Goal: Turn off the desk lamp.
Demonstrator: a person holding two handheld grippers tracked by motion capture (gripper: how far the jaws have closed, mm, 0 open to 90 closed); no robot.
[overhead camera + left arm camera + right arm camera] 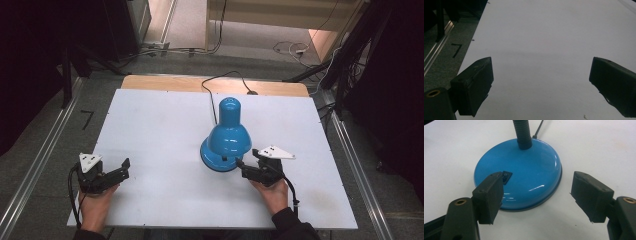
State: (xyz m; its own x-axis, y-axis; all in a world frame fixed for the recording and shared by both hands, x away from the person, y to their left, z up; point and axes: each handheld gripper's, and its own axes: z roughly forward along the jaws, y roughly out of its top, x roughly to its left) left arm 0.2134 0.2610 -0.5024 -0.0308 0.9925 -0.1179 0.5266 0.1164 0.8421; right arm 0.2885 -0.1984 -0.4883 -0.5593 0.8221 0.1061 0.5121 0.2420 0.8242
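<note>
Reaching toward the blue desk lamp [226,137], we have the right gripper [244,167] just beside its round base [520,185], jaws spread wide and holding nothing; one jaw hovers close by the small black rocker switch [506,177], though we cannot tell if it touches. The lamp stands on the white table [150,125], a little right of the middle and nearer the front edge than the back, its black cord [220,82] trailing off over the back edge. The left gripper [117,170] rests near the front left corner, well apart from the lamp, jaws wide open over bare tabletop.

We judge the base to be painted metal: smooth, glossy, domed, and probably weighted, so the lamp should sit steady but feel bottom-heavy when lifted. That gloss makes it slippery, and the dome gives flat pads little to bite on. The ribbed dark neck [523,133] looks flexible, so it offers better grip but may bend. The bell-shaped shade is thin, hard and shiny, likely to dent. We would hold the base rim or the neck's foot.
</note>
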